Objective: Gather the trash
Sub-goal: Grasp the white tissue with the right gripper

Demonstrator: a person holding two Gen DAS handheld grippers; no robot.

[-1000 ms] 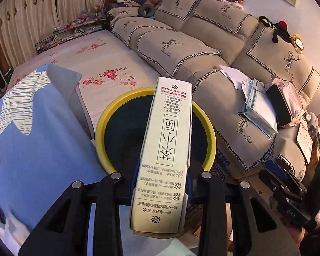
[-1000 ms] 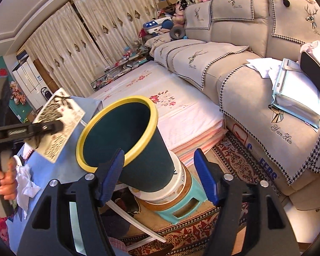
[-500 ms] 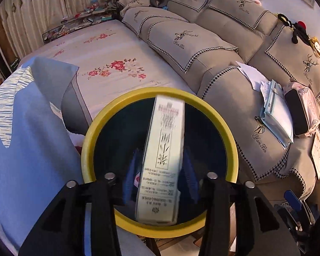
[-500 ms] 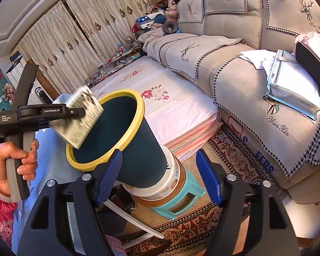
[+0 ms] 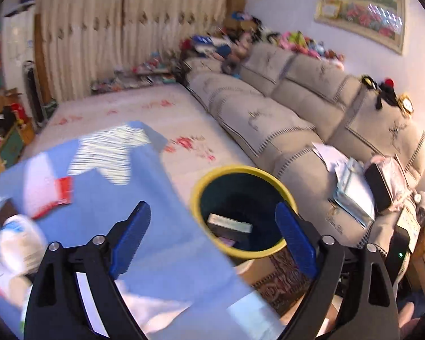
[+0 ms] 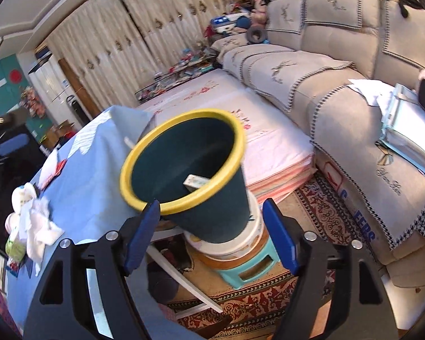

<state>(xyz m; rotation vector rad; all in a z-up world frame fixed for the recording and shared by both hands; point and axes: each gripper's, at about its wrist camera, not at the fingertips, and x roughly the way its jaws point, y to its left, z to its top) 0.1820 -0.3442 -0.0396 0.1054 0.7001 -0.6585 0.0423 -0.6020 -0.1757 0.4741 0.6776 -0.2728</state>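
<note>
Box (image 5: pixel 229 222) lay flat at the bottom of the bin (image 5: pixel 280 248), beside the blue-covered surface (image 5: pixel 161 243). Left tongs (image 5: pixel 212 238) were spread wide and held nothing. Right tongs (image 6: pixel 209 226) were likewise wide and empty, flanking the bin's yellow rim (image 6: pixel 181 208). Crumpled tissue (image 6: pixel 41 221) and a bottle (image 5: pixel 17 243) lay on the surface.
</note>
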